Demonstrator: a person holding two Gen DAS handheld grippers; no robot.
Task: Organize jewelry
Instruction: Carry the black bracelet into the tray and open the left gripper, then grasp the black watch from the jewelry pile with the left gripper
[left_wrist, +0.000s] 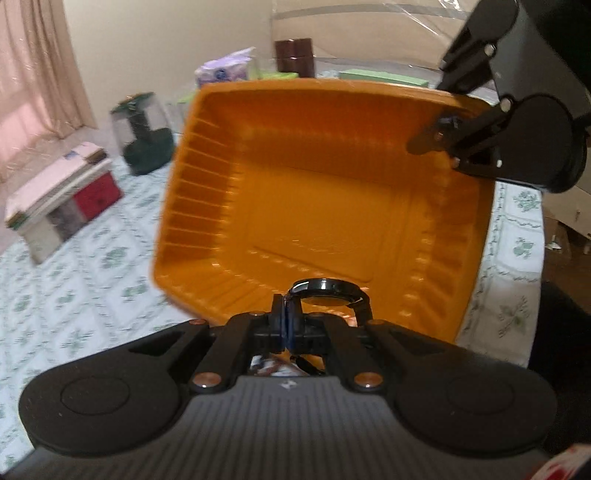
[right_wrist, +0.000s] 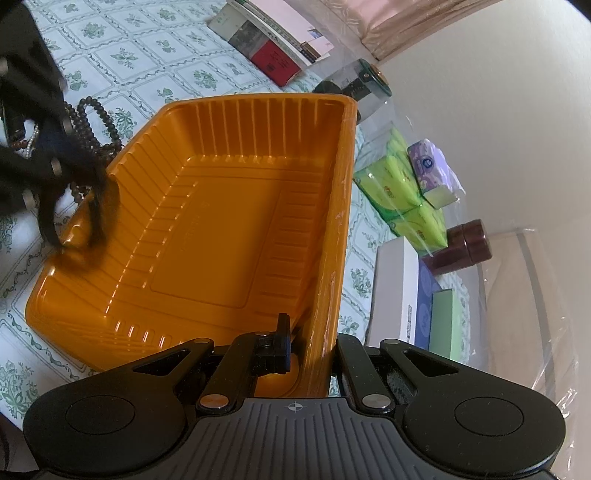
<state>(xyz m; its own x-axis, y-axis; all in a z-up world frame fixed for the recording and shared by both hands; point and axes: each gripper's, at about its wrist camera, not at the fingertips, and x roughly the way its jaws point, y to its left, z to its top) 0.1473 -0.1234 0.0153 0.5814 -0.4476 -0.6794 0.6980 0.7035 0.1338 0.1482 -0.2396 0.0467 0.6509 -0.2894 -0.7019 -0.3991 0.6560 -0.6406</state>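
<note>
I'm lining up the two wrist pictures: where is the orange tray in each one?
Left wrist: the orange tray fills the centre, tilted, far right corner pinched by the right gripper.
Right wrist: it fills centre-left, its right rim between the gripper's fingers.
Shared landmark: the brown jar.

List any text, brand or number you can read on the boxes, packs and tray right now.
None reads clearly.
Red-and-white box: printed marks, too blurred.
Green tissue packs: small red logo, unreadable.
Purple tissue pack: round blue emblem, no legible words.
White box: tiny print along one edge, too small.
Orange tray: faint embossing on the floor, unreadable.
</note>
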